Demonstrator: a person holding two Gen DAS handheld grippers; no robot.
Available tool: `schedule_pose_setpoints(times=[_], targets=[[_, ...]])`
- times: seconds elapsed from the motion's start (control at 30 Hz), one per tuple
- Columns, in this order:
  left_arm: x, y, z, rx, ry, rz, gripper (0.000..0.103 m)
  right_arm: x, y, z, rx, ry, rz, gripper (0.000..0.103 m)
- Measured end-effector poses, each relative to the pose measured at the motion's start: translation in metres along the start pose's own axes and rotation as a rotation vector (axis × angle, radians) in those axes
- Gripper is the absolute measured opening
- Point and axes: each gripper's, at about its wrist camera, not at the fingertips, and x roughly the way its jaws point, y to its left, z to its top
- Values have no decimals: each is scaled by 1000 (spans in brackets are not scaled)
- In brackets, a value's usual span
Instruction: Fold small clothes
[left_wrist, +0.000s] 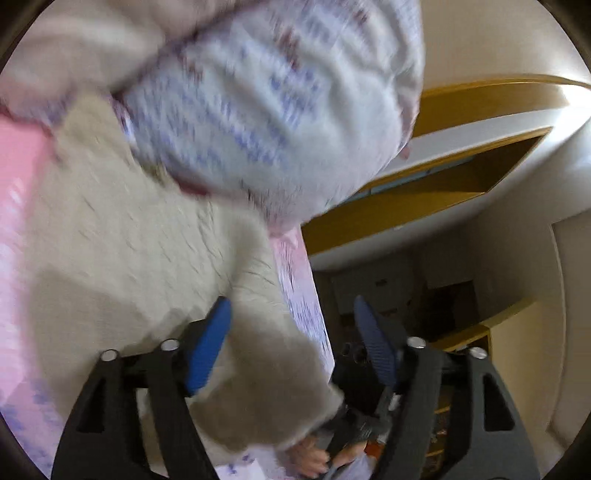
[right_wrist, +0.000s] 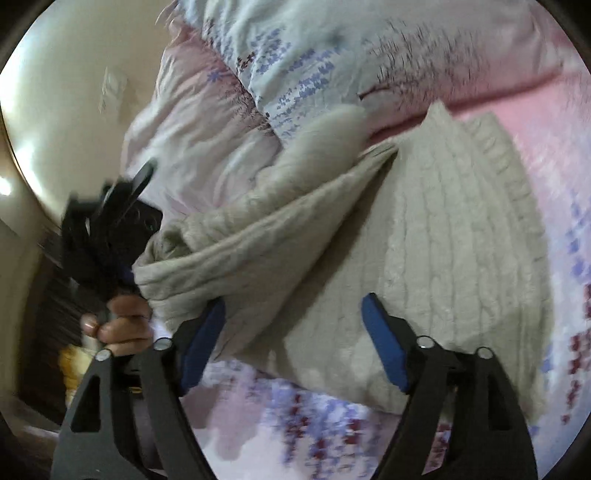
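Observation:
A cream cable-knit sweater (right_wrist: 436, 236) lies on a pink floral bedsheet (right_wrist: 554, 122). One part of it is lifted and folded over toward the left. My right gripper (right_wrist: 293, 332) is open and hangs just above the sweater's near edge, its blue pads (right_wrist: 384, 350) on either side of the fabric. In the left wrist view the sweater (left_wrist: 122, 251) fills the left and middle. My left gripper (left_wrist: 291, 339) is open with a lifted part of the sweater between its blue pads (left_wrist: 207, 350). The other gripper (right_wrist: 107, 229) shows at the left of the right wrist view, against the lifted fold.
A crumpled floral duvet (right_wrist: 280, 74) is bunched behind the sweater and also shows in the left wrist view (left_wrist: 266, 103). The bed edge (left_wrist: 310, 306) drops off to the right. Wooden shelving (left_wrist: 461, 177) and a cream wall (right_wrist: 74, 92) lie beyond.

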Motion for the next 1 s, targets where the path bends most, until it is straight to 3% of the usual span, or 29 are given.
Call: schedule_pose_setpoints(times=[0.13,0.23,0.33,0.43,0.53,0.7,0.83,1.0], targets=[[-47,7,2,55,-101,163,79,-4,-17,8,140,17,185,87],[-60,26,3,48,-118,310,80,-9,-30,13,241,6,287,91],[-62,41,-2,28,-98,360,80,-9,-38,18,331,9,301,92],[-48,43,-10,52,-63,404,80,1,-30,32,342,40,197,90],[-40,46,-17,70,-33,420,80,12,-16,43,283,40,67,75],[-31,48,-25,64,-9,430,82,35,-10,51,227,49,-118,31],[-28,48,-24,60,-16,436,83,34,-2,55,169,18,-189,19],[-22,42,-21,55,-27,437,83,12,53,57,-157,-97,-360,16]])
